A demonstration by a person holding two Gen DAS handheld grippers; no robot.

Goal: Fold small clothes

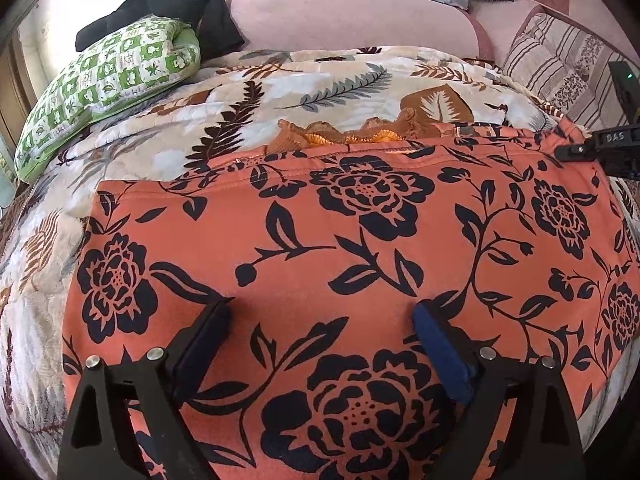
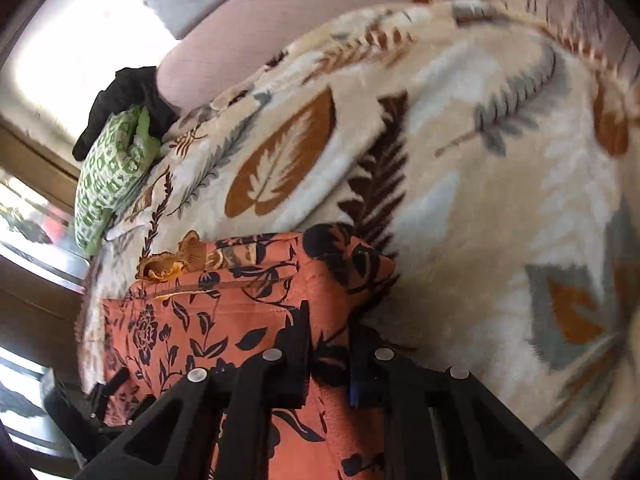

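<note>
One orange floral garment [image 1: 360,248] is lying spread flat on the leaf-print blanket [image 1: 248,92] covering the bed, its gathered orange trim showing along the far edge. The left gripper [image 1: 322,320] is hovering over the near part of the cloth with its jaws standing wide apart and holding nothing. The right gripper [image 2: 330,344] is working at the garment's right edge, its jaws drawn close around a raised fold of the fabric, so it appears to be gripping the cloth there. The risk I am seeing is that only the top layer is caught, so a lift would be dragging the layers apart and skewing the fold; the plush blanket may also be clinging and bunching underneath. Counting: one garment, two grippers, one green checked pillow [image 1: 108,80], one dark garment [image 1: 168,8] behind it, one striped cushion [image 1: 560,60].
</note>
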